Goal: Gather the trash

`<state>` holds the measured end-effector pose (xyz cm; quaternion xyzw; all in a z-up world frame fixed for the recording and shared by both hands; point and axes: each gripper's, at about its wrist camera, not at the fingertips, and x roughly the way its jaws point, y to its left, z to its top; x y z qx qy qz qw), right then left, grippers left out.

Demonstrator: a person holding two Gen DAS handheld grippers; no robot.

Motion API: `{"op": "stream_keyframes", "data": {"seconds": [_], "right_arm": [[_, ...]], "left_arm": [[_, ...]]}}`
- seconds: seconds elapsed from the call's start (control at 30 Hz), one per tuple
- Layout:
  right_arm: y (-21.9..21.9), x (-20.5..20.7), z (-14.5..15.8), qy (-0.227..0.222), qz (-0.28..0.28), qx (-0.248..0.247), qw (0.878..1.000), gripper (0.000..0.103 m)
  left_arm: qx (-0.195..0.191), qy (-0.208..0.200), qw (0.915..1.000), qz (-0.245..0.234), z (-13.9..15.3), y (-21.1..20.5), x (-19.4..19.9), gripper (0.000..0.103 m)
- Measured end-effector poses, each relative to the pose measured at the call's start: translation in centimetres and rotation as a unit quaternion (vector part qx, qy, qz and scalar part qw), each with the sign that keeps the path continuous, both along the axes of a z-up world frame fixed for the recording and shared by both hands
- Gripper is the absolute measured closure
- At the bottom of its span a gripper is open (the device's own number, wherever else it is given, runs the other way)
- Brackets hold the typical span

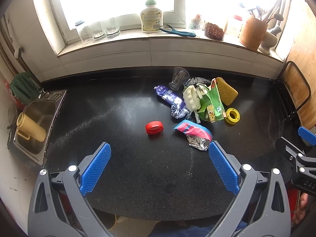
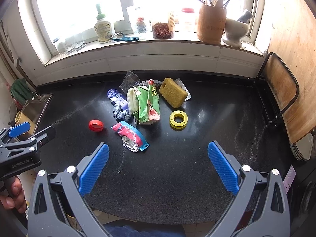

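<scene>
A heap of trash lies on the black counter (image 1: 128, 167): a red bottle cap (image 1: 154, 127), a pink-and-blue foil wrapper (image 1: 194, 133), a purple wrapper (image 1: 170, 98), a green snack bag (image 1: 210, 102), a white plastic piece (image 1: 190, 98), a clear plastic cup (image 1: 178, 78), a yellow tape ring (image 1: 232, 116) and a yellow sponge (image 1: 226, 90). My left gripper (image 1: 160, 154) is open and empty, short of the cap and foil wrapper. My right gripper (image 2: 158, 154) is open and empty, near the foil wrapper (image 2: 131, 136), with the ring (image 2: 178, 120) and green bag (image 2: 149, 104) beyond it.
A steel sink (image 1: 33, 122) with a yellow jug (image 1: 31, 127) sits at the left. The window sill holds a sauce bottle (image 1: 151, 17), glasses, jars, a utensil holder (image 2: 211, 23) and a mortar (image 2: 236, 31). A wooden chair (image 2: 284, 98) stands at the right.
</scene>
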<state>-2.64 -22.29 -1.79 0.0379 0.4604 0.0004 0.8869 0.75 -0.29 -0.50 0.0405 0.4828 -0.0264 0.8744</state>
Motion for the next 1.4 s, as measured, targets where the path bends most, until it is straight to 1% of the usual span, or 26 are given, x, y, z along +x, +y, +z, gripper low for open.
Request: {"op": "stream_keyframes", "data": {"seconds": [0.3,0.8,1.07,1.23,1.4], "right_arm": [[-0.2,-0.1,-0.1,-0.001,-0.002,0.004,1.000,0.006],[0.1,0.1,0.2,-0.005,0.005,0.005,1.000,0.006],[-0.3,0.2,-0.2,-0.002,0.006,0.007,1.000,0.006],[-0.8,0.6,-0.8,0.002,0.003,0.011,1.000,0.006],[-1.5,1.8,-2.0,-0.004,0.010,0.016,1.000,0.006]], "left_arm": [[0.000,0.005,0.9999,0.009,-0.4,0.5,0.2,0.006],[0.002,0.002,1.0000,0.004,0.0,0.6,0.2,0.006],[0.004,0.006,1.0000,0.005,-0.4,0.7,0.5,0.006],[0.008,0.014,0.9999,0.003,-1.5,0.8,1.0,0.006],[0.013,0.018,0.9997,0.007,-3.8,1.4,2.3,0.006]]}}
